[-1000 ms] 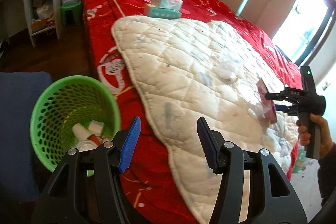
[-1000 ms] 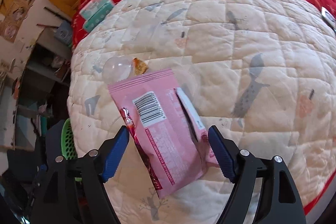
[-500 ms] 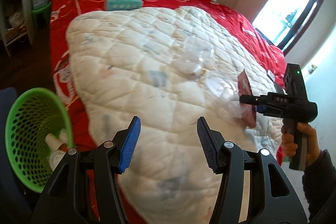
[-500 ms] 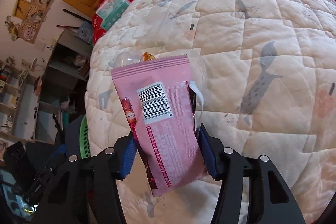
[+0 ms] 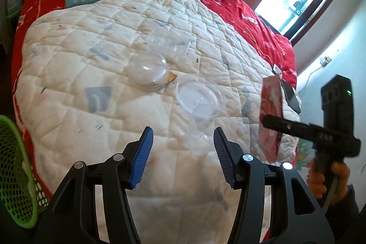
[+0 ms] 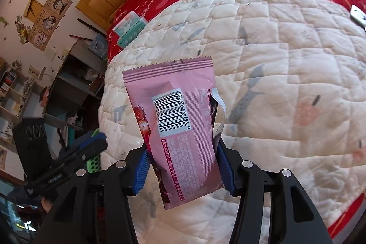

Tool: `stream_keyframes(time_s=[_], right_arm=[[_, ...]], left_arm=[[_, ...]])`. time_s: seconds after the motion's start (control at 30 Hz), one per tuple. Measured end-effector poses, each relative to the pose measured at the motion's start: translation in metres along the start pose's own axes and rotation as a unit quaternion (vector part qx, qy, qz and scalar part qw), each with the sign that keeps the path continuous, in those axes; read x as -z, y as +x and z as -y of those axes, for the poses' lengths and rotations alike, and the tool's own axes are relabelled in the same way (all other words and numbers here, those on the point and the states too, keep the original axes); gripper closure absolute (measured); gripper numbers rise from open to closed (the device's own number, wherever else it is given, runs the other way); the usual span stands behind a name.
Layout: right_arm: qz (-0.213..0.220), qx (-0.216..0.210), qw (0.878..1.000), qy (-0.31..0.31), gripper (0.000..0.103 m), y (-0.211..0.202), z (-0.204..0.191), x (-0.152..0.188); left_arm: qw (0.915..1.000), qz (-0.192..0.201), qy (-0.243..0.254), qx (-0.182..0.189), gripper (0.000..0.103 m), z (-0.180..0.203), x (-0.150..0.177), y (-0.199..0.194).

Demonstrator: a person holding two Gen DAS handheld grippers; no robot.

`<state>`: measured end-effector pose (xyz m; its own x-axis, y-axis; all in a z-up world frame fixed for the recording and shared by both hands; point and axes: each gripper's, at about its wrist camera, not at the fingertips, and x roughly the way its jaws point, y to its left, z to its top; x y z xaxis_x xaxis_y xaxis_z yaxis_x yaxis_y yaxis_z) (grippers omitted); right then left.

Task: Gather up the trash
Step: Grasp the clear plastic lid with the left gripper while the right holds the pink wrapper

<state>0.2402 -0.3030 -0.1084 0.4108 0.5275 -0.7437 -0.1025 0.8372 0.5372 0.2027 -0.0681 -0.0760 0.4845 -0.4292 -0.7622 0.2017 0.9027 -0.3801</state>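
One pink packet (image 6: pixel 183 129) sits clamped in the right gripper (image 6: pixel 183 167), lifted off the bed (image 6: pixel 286 61). Two clear lids (image 5: pixel 147 69) lie below the open, empty, downward-tilted left gripper (image 5: pixel 181 158).

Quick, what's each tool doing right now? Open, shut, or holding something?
Left tool: open, nothing between its blue pads, above the white quilt.
Right tool: shut on the pink plastic snack packet with a barcode.

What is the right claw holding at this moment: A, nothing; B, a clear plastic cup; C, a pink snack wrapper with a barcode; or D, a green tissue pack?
C: the right claw is shut on the pink snack wrapper, lifted clear of the quilt.
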Motion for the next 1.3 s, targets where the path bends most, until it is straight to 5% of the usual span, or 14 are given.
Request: stream_keyframes(time_s=[0.23, 0.47, 0.73, 1.03, 1.3], right_arm=[[0.009, 0.011, 1.0, -0.004, 0.052, -0.009, 0.01, 0.006], [0.011, 0.014, 1.0, 0.0, 0.052, -0.013, 0.016, 0.015], [0.009, 0.006, 1.0, -0.011, 0.052, -0.011, -0.004, 0.027], [-0.005, -0.018, 0.998, -0.068, 0.052, 0.002, -0.072, 0.044], [-0.025, -0.051, 0.991, -0.119, 0.052, 0.026, -0.141, 0.057]], left_arm=[[0.9995, -0.028, 0.013, -0.006, 0.06, 0.015, -0.013, 0.036], [0.9989, -0.04, 0.02, -0.01, 0.099, 0.013, -0.006, 0.045], [0.9998, -0.007, 0.012, -0.016, 0.1, -0.002, 0.007, 0.002], [0.997, 0.053, -0.035, -0.045, 0.1, -0.053, 0.029, -0.08], [0.9856, 0.097, -0.075, -0.116, 0.1, -0.118, 0.056, -0.148]])
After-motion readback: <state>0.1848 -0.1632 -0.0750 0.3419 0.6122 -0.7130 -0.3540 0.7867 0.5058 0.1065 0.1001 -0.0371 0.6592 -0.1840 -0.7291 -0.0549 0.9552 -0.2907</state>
